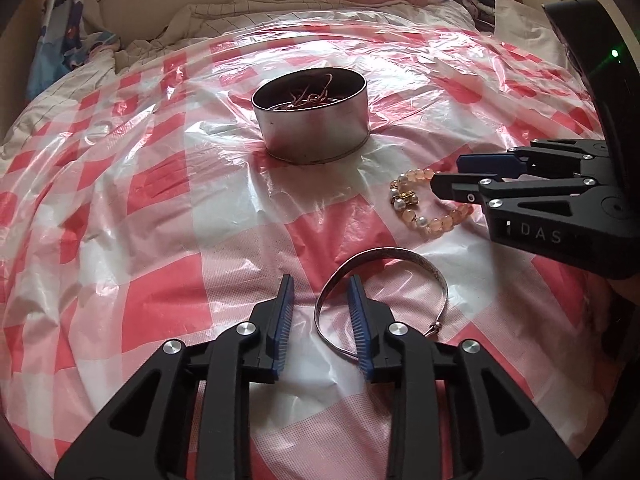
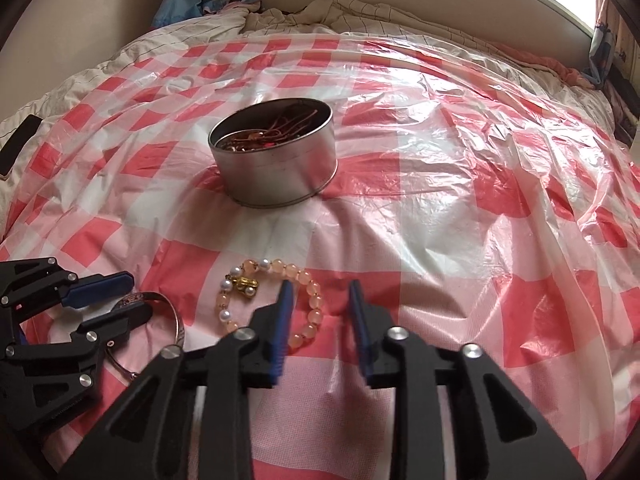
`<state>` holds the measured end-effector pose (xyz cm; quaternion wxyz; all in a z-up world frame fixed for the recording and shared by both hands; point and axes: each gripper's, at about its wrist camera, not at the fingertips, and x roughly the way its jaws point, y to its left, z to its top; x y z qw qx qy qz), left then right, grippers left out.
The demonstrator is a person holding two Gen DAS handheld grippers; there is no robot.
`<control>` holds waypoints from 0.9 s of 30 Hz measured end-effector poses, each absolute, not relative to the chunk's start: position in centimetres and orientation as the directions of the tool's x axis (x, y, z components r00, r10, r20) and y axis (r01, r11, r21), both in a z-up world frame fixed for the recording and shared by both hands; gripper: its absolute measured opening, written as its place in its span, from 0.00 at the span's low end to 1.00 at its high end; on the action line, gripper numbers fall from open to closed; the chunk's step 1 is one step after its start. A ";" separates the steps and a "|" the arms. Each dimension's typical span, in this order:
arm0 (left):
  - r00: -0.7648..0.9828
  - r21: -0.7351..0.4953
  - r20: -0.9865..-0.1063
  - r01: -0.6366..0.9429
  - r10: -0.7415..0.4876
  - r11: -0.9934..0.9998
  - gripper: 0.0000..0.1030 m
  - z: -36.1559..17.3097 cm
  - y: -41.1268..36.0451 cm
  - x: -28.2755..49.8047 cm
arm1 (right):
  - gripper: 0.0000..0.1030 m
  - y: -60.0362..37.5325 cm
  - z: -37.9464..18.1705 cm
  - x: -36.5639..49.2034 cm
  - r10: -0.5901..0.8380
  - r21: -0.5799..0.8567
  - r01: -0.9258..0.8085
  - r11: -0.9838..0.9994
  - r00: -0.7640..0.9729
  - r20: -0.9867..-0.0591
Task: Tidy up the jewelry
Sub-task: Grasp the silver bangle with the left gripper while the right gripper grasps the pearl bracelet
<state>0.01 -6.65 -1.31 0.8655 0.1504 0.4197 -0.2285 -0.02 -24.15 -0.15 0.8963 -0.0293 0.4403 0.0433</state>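
A round metal tin (image 1: 310,114) holding thin chains stands mid-bed; it also shows in the right wrist view (image 2: 276,156). A silver bangle (image 1: 384,258) lies on the checked sheet; my left gripper (image 1: 320,284) is open, its jaws straddling the bangle's left rim. A peach and pearl bead bracelet (image 1: 412,200) lies to the right. My right gripper (image 2: 320,288) is open, its jaws astride the bracelet's (image 2: 280,270) right side. The right gripper appears in the left wrist view (image 1: 448,174); the left gripper (image 2: 108,300) and bangle (image 2: 176,316) appear in the right wrist view.
A red and white checked plastic sheet (image 1: 160,208) covers the bed. Rumpled bedding (image 2: 340,8) and a padded headboard lie beyond. A dark flat object (image 2: 18,144) lies at the bed's left edge.
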 end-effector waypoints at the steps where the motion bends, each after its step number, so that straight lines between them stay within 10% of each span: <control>1: 0.547 0.074 -0.794 0.521 -0.266 0.850 0.29 -1.4 -6.7 0.0 | 0.33 -24.1 -0.3 0.1 0.050 -0.018 -0.106 0.994 0.603 -0.796; 14: 0.593 0.147 -0.773 0.511 -0.224 0.847 0.34 -1.7 -7.4 -0.6 | 0.32 -23.7 -0.9 0.3 0.041 -0.036 -0.120 0.992 0.584 -0.811; 18: 0.622 0.171 -0.753 0.500 -0.215 0.849 0.04 -1.3 -7.3 -0.9 | 0.08 -24.1 -0.9 0.1 0.074 0.000 -0.127 0.992 0.582 -0.810; 23: 0.648 0.132 -0.738 0.414 -0.190 0.901 0.03 -0.5 -5.1 0.3 | 0.08 -24.9 0.5 -0.5 0.117 0.062 -0.111 0.992 0.614 -0.780; 25: 0.628 0.120 -0.754 0.417 -0.190 0.901 0.06 -1.0 -5.1 0.7 | 0.13 -25.0 0.6 -0.4 0.111 0.059 -0.104 0.993 0.614 -0.782; 27: 0.619 0.141 -0.763 0.437 -0.183 0.888 0.13 -1.5 -5.8 0.7 | 0.43 -24.7 0.0 -0.2 0.078 0.023 -0.099 0.995 0.600 -0.796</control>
